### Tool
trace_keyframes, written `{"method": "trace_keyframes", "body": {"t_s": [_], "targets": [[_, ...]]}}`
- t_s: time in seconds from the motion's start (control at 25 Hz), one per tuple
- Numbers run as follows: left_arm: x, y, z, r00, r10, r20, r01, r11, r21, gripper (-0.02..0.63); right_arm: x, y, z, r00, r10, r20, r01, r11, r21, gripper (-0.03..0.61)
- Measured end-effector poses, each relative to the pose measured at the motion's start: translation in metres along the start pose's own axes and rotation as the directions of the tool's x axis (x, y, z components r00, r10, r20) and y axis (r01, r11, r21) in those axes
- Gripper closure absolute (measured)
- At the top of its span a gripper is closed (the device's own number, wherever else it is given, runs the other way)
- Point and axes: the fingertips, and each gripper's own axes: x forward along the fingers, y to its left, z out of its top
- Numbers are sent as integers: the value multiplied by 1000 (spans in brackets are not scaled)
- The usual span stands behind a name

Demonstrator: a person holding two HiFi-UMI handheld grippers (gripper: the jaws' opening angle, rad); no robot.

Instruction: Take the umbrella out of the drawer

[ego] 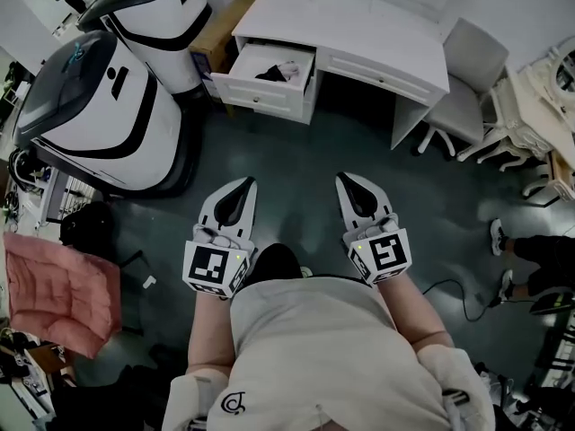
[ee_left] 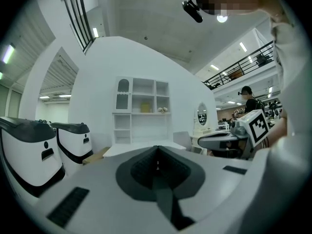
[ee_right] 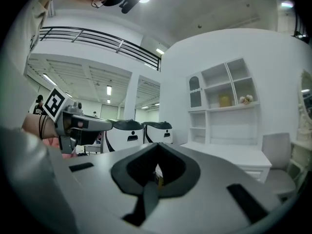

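Note:
The white desk (ego: 377, 34) stands at the far side of the dark floor, with its left drawer (ego: 260, 92) pulled open. A dark bundle (ego: 271, 74), seemingly the umbrella, lies inside it beside something pale. Both grippers are held level in front of the person's body, well short of the desk. My left gripper (ego: 244, 184) has its jaws pressed together with nothing between them, and from its own view (ee_left: 157, 148) it faces the desk and the shelf unit. My right gripper (ego: 346, 179) is also shut and empty; its own view (ee_right: 157, 145) faces the desk front too.
Two large white machines with black trim (ego: 94, 106) (ego: 157, 12) stand left of the desk, with a brown box (ego: 222, 27) behind them. A white chair (ego: 463, 97) sits right of the desk. There is a pink cushion (ego: 58, 290) at the left. Someone's feet (ego: 499, 236) and a cable (ego: 454, 290) are at the right.

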Motion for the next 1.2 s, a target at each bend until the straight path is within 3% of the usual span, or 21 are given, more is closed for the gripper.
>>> {"method": "trace_keyframes", "body": {"t_s": [0.36, 0.6, 0.84, 1.2], "targets": [[28, 52, -17, 1000, 21, -9, -21, 999, -35, 603, 57, -3, -16, 999, 19, -30, -18, 1000, 22, 572], [74, 110, -20, 999, -40, -18, 39, 998, -41, 603, 127, -14, -27, 998, -28, -59, 32, 998, 53, 572], [135, 202, -10, 995, -93, -24, 92, 995, -41, 603, 230, -28, -15, 994, -81, -77, 85, 995, 49, 572], [229, 304, -14, 971, -226, -72, 224, 974, -29, 603, 348, -58, -19, 971, -215, -100, 223, 972, 73, 572]]}}
